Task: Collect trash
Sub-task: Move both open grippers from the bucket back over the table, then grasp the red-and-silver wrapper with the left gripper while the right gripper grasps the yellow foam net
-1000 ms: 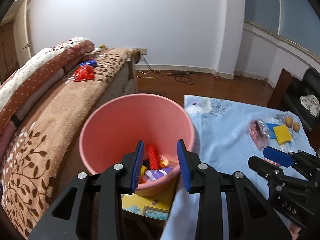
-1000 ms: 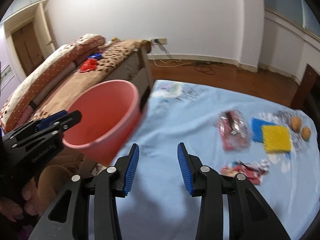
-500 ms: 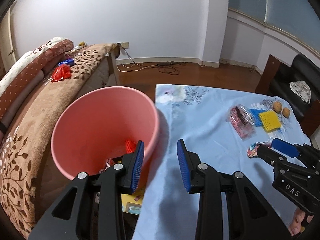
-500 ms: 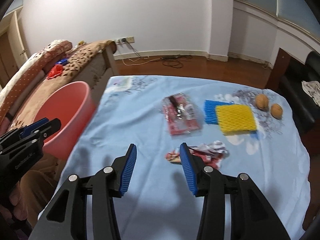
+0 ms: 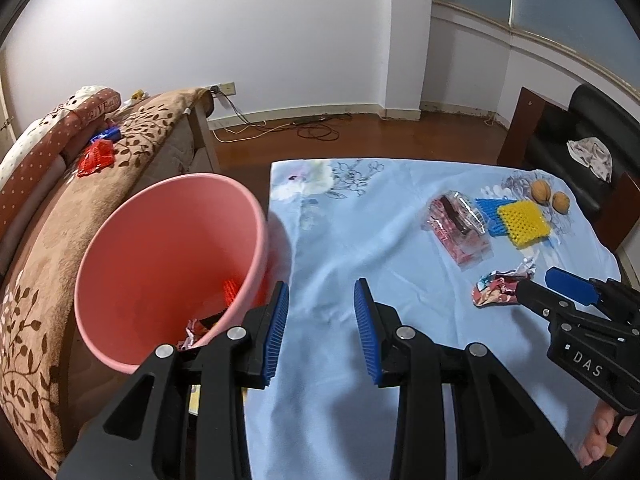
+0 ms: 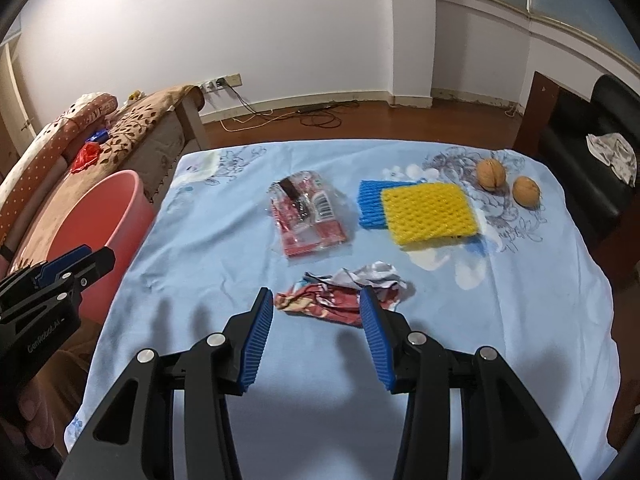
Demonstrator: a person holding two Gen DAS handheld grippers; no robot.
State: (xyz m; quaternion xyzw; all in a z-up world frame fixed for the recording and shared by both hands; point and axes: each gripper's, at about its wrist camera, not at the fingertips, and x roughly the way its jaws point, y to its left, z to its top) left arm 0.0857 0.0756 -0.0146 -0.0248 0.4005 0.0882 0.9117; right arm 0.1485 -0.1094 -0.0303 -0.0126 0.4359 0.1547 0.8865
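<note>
Left wrist view: the left claw [image 5: 319, 328] hangs spread and empty over the near edge of the tabletop [image 5: 340, 248], just beside the pink bin [image 5: 256, 224], which stands off the tabletop's left side with some trash already in its bottom. Across the blue cloth, the right claw [image 5: 538, 286] reaches in from the right, its tip at the crumpled wrapper [image 5: 498, 290].

Right wrist view: the right claw [image 6: 318, 308], having just widened a little, stands spread with nothing pinched. The crumpled wrapper [image 6: 344, 294] lies directly ahead of it, long axis running left to right across the gap, its right end behind the right finger. The right hand is clearly the nearer one. Only this view shows the wrapper lined up between the fingers; only the left one shows the bin's contents. Beyond lie a clear packet [image 6: 310, 214], foam nets [image 6: 428, 214] and two walnuts [image 6: 491, 174].
</note>
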